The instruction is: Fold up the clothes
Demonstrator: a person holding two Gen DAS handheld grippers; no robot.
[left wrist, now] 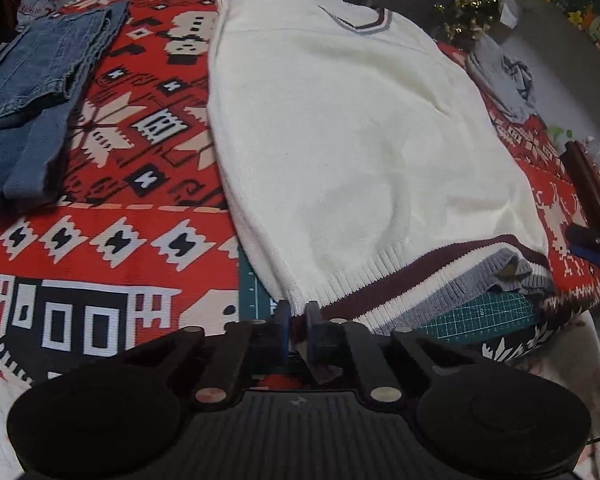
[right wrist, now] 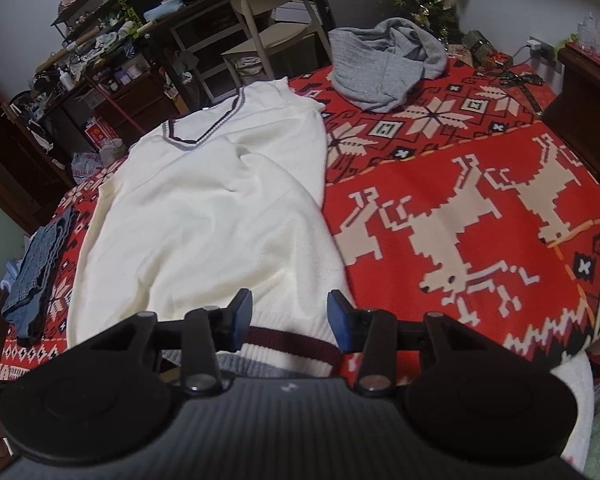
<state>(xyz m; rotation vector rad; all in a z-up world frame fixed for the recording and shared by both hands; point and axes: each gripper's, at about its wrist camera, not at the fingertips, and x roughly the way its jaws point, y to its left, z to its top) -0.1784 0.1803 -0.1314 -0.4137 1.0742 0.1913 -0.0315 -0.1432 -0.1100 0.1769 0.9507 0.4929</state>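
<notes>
A red patterned blanket covers the whole surface, white snowflakes and black blocks across it, pale reindeer marching over the right of the right wrist view. Down the middle lies a white sweater vest, flat, V-neck toward the top of the frame, striped hem at the bottom. Upper left in the left wrist view, folded jeans rest on the blanket, well apart from the vest. A crumpled grey knit sits near the top centre of the right wrist view, beside the vest's shoulder. At lower right of the left view, a green cutting mat peeks out beneath the hem.
</notes>
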